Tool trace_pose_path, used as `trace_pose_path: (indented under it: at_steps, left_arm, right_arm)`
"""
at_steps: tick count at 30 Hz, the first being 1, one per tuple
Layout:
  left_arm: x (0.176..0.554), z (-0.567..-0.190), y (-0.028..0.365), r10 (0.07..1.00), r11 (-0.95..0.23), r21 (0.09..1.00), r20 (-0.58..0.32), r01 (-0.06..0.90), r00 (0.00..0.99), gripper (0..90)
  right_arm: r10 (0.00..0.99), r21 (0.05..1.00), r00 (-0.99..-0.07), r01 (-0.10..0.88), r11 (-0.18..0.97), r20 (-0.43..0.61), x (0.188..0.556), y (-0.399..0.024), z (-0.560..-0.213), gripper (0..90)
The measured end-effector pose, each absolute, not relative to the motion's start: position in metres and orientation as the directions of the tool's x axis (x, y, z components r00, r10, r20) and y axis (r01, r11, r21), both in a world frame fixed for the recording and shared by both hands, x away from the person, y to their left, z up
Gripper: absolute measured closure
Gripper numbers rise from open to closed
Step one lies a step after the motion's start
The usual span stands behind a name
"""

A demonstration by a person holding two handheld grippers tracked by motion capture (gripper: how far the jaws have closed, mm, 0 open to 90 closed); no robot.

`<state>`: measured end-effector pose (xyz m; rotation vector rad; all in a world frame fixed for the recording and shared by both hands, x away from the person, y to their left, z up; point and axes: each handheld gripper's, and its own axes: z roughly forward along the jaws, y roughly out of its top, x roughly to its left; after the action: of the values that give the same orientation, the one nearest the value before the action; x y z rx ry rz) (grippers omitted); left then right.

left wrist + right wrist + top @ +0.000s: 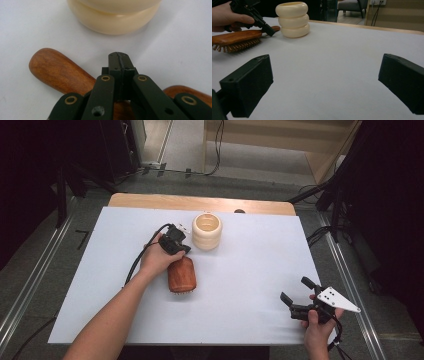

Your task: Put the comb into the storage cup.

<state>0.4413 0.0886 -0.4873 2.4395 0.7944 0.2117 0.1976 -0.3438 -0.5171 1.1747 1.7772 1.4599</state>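
In the high view, the wooden hairbrush [181, 274] lies on the white surface [240, 285], bristles down, with its broad head toward the person. Its handle end is hidden under the left hand-held gripper [181, 248]. The left hand [159, 256] holds this hand-held gripper just over the brush, and a black cable trails from it. A cream ribbed cup [207, 231] stands upright just beyond the brush, near the gripper tip but apart from it. The right hand-held gripper [295, 294] is well apart from both things, near the right front corner of the surface, and its 2 jaws stand spread with nothing between them. The grey 3-cornered plate sits on top of it.

In the left gripper view, the left hand-held gripper [119, 60] has its 2 jaws pressed together, pad against pad, and nothing is between them. They hover above the brush handle [58, 71], whose rounded end points toward the base of the cup [113, 21]. I cannot tell if the closed tip touches the wood.

In the right gripper view, the 2 jaws of the right hand-held gripper [325, 82] stand wide apart over bare surface [332, 62]. Far off at the left, the hairbrush [235, 40] rests on its bristles, the other hand-held gripper [269, 32] points down at its handle, and the cup [292, 19] shows 3 stacked rings.
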Motion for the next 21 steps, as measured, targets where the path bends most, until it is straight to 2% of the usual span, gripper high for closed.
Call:
trace_pose_path:
  at_steps: [21]
  left_arm:
    - [0.425, -0.485, 0.135, 0.622, -0.642, 0.552, -0.031, 0.532, 0.783, 90.0]
  right_arm:
    - [0.885, 0.96, -0.455, 0.279, 0.033, 0.102, 0.198, -0.343, -0.517, 0.0]
